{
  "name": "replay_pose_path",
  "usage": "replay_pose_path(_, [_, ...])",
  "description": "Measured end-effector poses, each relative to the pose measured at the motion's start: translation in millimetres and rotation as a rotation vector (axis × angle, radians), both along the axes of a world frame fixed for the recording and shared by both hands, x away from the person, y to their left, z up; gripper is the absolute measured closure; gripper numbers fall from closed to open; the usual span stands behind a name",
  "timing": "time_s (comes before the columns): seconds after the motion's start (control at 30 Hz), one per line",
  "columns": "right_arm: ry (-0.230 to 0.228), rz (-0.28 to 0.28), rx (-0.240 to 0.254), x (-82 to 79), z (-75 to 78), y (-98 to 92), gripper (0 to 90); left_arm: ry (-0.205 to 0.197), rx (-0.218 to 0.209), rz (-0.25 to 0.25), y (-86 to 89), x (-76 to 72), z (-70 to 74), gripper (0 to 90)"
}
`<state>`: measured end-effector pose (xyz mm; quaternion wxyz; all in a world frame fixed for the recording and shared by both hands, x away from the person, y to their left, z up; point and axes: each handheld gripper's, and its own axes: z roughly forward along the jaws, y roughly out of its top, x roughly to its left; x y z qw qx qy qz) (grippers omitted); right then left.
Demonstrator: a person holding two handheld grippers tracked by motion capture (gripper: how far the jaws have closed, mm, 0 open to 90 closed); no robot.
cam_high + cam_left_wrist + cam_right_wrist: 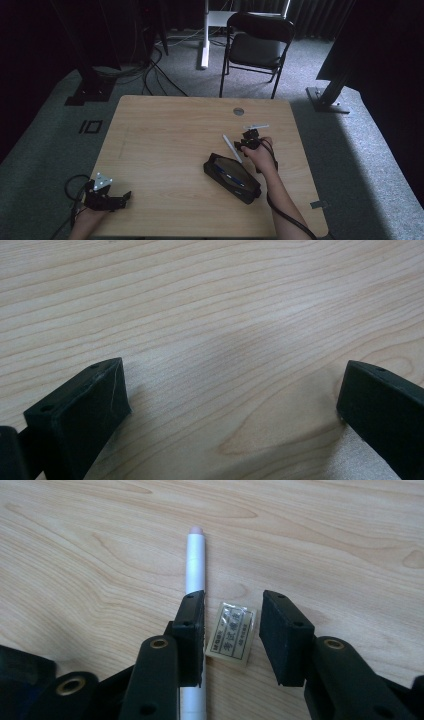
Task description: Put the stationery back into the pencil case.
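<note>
Wood grain everywhere as we look down on the table point(165, 145), and from the high view we've got the left gripper point(122, 198) parked at the near left corner, the right gripper point(248, 145) out toward the right side. A black case point(232, 178) lies just beside the right hand point(259, 156), and a white pen point(232, 148) angles off from the gripper toward the case. Switch to the right gripper view and we get what the overhead can't give us: the pen point(195, 575) runs under the left-hand jaw, its pinkish tip pointing away, and between the parted jaws sits a small eraser point(231, 634) in a printed wrapper, flat on the wood, touching neither pad. Right gripper point(230, 630) spread, gripping nothing. Over in the left gripper view we see bare table point(210, 315) and two jaws standing wide apart, so the left gripper point(232, 390) is agape, nothing in it. Back up high, a folding chair point(257, 42) stands beyond the far edge.
</note>
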<state>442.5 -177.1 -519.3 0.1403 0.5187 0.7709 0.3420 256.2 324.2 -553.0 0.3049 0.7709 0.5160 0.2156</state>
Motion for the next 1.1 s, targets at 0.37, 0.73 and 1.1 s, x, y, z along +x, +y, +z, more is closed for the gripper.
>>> replay_pose_path(0.37, [0.027, 0.004, -0.036, 5.1, -8.3, 3.4, 63.9, 0.000, 0.000, 0.000, 0.0, 0.0, 0.0, 0.3])
replay_pose_path(0.73, [0.039, -0.001, -0.073, 6.9, -11.5, 1.5, 67.3, 0.000, 0.000, 0.000, 0.0, 0.0, 0.0, 0.4])
replay_pose_path(1.1, [0.033, 0.007, -0.107, 6.5, -13.0, 0.0, 67.9, 0.000, 0.000, 0.000, 0.0, 0.0, 0.0, 0.3])
